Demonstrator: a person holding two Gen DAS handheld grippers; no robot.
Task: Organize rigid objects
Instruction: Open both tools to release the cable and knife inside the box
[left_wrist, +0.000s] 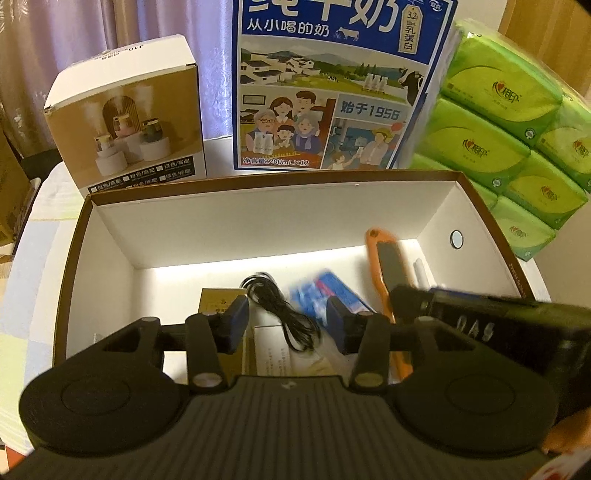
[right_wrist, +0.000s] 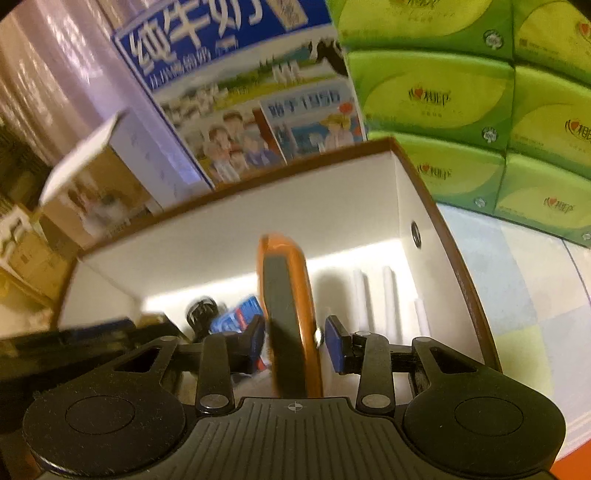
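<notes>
We see a pale lilac curtain (left_wrist: 55, 48) hanging behind, and a table (right_wrist: 517, 295) covered in pastel checked cloth under warm indoor light.

Open boxes: we count one (left_wrist: 110, 236)
Milk cartons: one (left_wrist: 332, 85)
Humidifier boxes: one (left_wrist: 125, 110)
Orange knives: one (right_wrist: 288, 314)
Black cables: one (left_wrist: 284, 310)
Tissue packs: we see at least seven (left_wrist: 498, 88)

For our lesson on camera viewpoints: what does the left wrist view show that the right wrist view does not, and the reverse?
Only the left wrist view shows the black cable clearly and the open left tool above it. Only the right wrist view shows the right tool shut on the orange utility knife. Both show the open box, the blue packet inside it, the milk carton and the green tissue packs.
</notes>
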